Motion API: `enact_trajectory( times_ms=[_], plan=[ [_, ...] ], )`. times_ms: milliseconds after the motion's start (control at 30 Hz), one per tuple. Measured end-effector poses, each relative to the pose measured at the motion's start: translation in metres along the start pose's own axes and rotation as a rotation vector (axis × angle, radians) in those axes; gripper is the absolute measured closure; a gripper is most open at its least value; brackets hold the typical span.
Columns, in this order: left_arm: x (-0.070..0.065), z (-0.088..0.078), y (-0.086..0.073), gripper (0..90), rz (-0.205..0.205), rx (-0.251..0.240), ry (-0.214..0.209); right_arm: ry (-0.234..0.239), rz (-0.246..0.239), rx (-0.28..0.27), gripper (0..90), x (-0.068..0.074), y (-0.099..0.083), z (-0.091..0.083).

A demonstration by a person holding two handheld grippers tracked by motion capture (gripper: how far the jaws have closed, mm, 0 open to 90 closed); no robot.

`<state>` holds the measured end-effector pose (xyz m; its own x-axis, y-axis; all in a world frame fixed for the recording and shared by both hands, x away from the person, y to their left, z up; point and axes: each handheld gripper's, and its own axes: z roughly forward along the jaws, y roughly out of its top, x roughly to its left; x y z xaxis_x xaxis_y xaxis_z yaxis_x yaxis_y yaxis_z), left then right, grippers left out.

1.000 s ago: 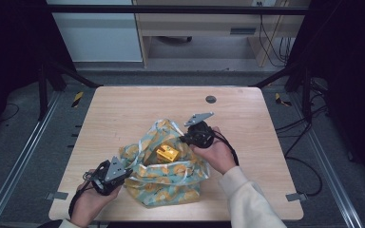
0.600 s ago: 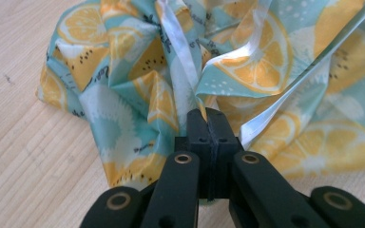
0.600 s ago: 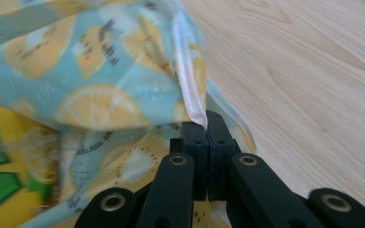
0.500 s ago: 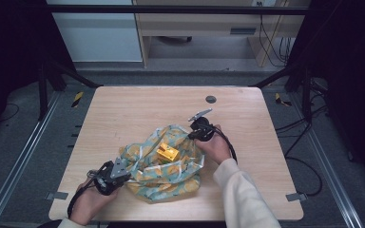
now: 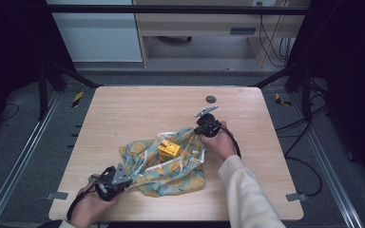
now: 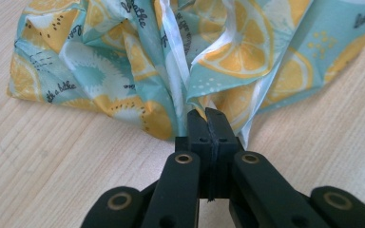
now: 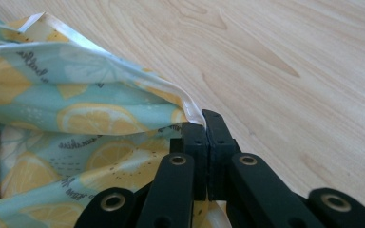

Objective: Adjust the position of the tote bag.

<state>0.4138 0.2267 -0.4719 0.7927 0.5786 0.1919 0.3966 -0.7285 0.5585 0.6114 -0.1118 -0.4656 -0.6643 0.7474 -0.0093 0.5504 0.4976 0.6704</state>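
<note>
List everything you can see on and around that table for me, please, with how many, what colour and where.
cloth: one, teal with a yellow lemon print and white edging, rumpled on the near middle of the table, pinched at two opposite corners
box: one, yellow, small, resting on the middle of the cloth
table: one, light wood, centre of the high view
round disc: one, dark grey, small, on the far side of the table
left gripper: one, black, near left edge of the table, jaws shut on a cloth corner
right gripper: one, black, right of centre, jaws shut on the opposite cloth corner
sleeve: one, cream, on the right forearm
</note>
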Motion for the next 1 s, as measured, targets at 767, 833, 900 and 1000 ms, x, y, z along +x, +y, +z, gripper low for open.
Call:
enact_trajectory(
  times_ms=[767, 833, 900, 1000],
  plan=[
    [-0.001, -0.038, 0.011, 47.2, -0.086, -0.287, 0.126, -0.140, -0.049, -0.222, 27.0, 0.022, -0.010, -0.081],
    [0.003, -0.043, 0.019, 45.7, -0.098, -0.314, 0.138, -0.136, -0.051, -0.230, 30.1, 0.028, -0.019, -0.093],
    [0.008, -0.044, 0.030, 44.1, -0.086, -0.315, 0.160, -0.097, -0.050, -0.243, 38.9, 0.034, -0.031, -0.103],
    [0.019, -0.036, 0.047, 42.9, -0.073, -0.286, 0.176, -0.035, -0.049, -0.251, 44.1, 0.046, -0.050, -0.112]
  ],
)
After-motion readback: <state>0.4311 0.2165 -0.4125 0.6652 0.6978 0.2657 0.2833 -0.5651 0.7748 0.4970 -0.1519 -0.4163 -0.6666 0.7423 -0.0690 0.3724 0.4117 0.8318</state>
